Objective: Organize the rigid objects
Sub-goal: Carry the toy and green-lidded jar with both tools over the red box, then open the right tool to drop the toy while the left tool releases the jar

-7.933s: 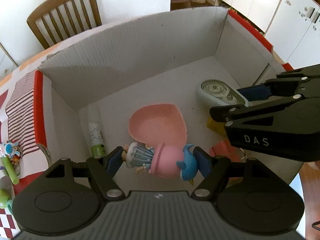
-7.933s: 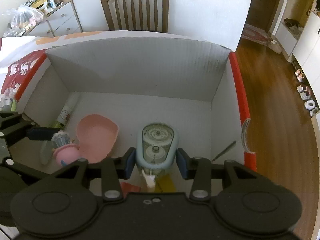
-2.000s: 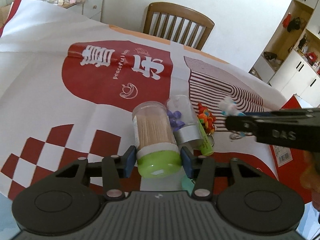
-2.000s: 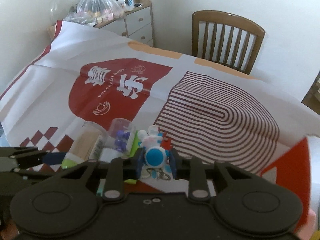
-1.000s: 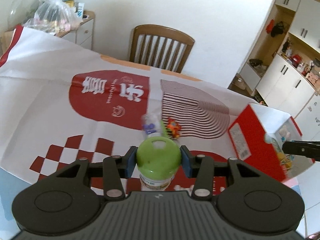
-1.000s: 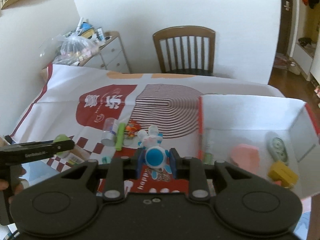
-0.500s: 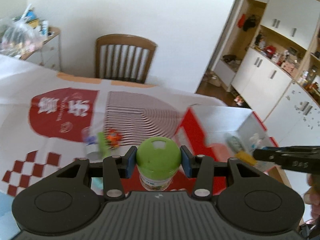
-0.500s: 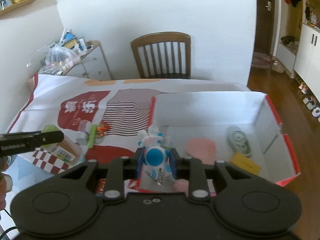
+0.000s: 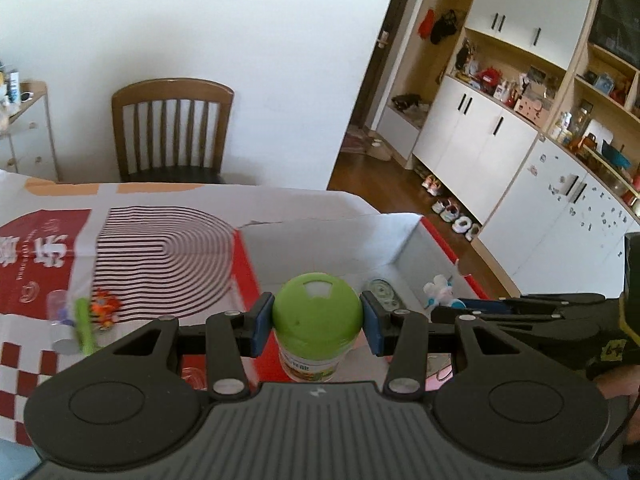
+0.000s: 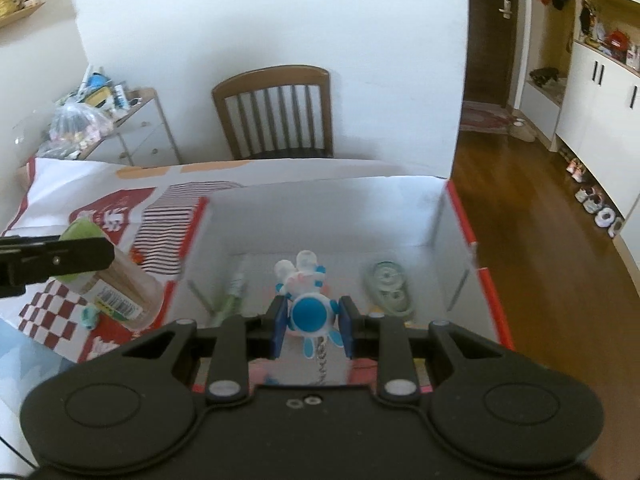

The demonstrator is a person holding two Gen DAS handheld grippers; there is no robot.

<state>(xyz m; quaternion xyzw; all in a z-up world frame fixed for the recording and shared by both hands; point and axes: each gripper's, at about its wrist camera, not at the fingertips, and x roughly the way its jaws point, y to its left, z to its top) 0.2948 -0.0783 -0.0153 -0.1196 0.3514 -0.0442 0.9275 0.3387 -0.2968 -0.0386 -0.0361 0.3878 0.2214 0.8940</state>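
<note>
My left gripper (image 9: 317,322) is shut on the green lid of a clear toothpick jar (image 9: 316,316) that hangs upright. It hovers at the near left corner of the red-edged cardboard box (image 9: 245,258). My right gripper (image 10: 313,322) is shut on a blue and white toy keychain (image 10: 310,310), held above the open box (image 10: 461,216). In the left wrist view the right gripper (image 9: 452,305) reaches in from the right with the toy (image 9: 438,294). From the right wrist camera, the left gripper (image 10: 60,258) and the jar (image 10: 120,286) sit left of the box.
Inside the box lie a pale round geared case (image 10: 388,280) and a green tube (image 10: 231,300). On the tablecloth (image 9: 160,248) remain a clear vial (image 9: 59,320), a green stick (image 9: 85,330) and an orange toy (image 9: 104,308). A wooden chair (image 9: 172,128) stands behind the table.
Both grippers have swung right with their loads. The box now lies under the right gripper and directly ahead of the left. The loose items have slid to the left of the view.
</note>
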